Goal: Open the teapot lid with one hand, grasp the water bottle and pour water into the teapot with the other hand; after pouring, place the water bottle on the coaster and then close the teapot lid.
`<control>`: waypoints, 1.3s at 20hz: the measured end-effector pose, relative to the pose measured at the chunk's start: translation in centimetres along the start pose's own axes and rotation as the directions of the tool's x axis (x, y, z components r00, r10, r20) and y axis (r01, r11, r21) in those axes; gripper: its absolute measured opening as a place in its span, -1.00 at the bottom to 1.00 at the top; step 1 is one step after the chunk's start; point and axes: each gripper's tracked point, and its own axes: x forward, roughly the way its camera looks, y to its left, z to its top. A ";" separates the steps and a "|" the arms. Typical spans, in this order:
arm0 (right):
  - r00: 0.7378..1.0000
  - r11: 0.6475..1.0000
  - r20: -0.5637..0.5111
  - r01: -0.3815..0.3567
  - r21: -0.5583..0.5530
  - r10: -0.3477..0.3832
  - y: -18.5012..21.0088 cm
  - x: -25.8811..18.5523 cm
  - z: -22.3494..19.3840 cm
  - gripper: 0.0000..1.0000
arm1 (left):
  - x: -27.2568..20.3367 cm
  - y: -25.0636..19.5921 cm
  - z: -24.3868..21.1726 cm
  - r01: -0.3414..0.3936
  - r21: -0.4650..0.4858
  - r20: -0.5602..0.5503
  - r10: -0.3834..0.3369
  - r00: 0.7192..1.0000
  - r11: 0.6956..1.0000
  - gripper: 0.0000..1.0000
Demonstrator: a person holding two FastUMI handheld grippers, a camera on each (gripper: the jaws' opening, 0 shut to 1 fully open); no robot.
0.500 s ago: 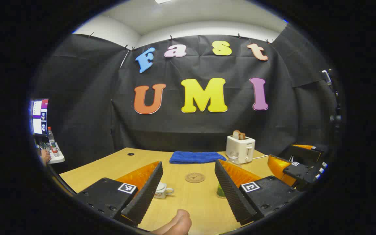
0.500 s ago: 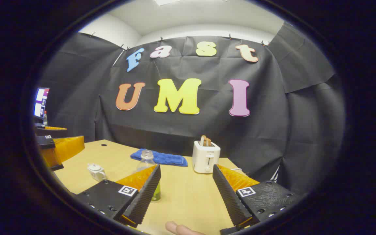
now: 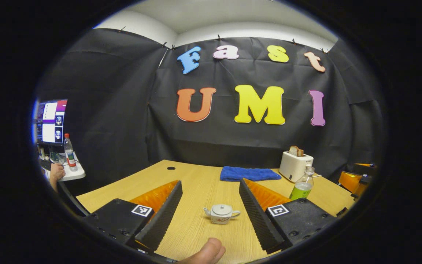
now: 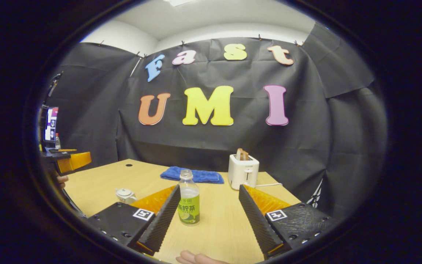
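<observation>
We hold the left gripper (image 3: pixel 211 211) spread wide, the small teapot (image 3: pixel 221 213) near, between its fingers; its lid looks fragile, so we pinch the knob. The right gripper (image 4: pixel 209 216) gapes before the light, slick water bottle (image 4: pixel 189 202); we take its middle.

A recording booth in a lab: black cloth (image 3: pixel 123 110) pinned up as walls around a wooden desk (image 3: pixel 196 183), household props like a toaster (image 3: pixel 294 165) and towel (image 3: pixel 249 173), and a monitor (image 3: pixel 51 121) at a side station.
</observation>
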 end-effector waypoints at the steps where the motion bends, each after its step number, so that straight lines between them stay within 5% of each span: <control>1: 1.000 1.000 0.007 -0.005 0.001 0.005 0.1 0.1 0.0 0.91 | 0.1 0.6 -0.2 -0.002 0.002 -0.001 0.002 1.000 1.000 0.96; 13: 0.999 0.999 -0.022 0.033 -0.016 -0.034 -1.0 1.4 -1.4 0.91 | 2.3 -1.1 -3.3 0.043 0.054 -0.064 -0.040 0.997 0.998 0.96; 18: 0.999 0.999 -0.021 0.031 -0.042 -0.032 -0.3 1.5 -1.7 0.91 | 4.5 -2.4 -4.8 0.133 -0.050 -0.052 -0.136 0.989 0.990 0.96; 22: 0.999 0.998 -0.046 0.026 -0.050 -0.028 0.2 2.1 -2.8 0.91 | 7.0 -0.9 -7.6 0.111 -0.072 -0.105 -0.118 0.987 0.991 0.96; 26: 0.996 0.999 -0.080 0.033 -0.035 -0.036 0.0 2.8 -3.9 0.92 | 9.2 -1.6 -9.4 0.132 -0.007 -0.120 -0.132 0.984 0.991 0.91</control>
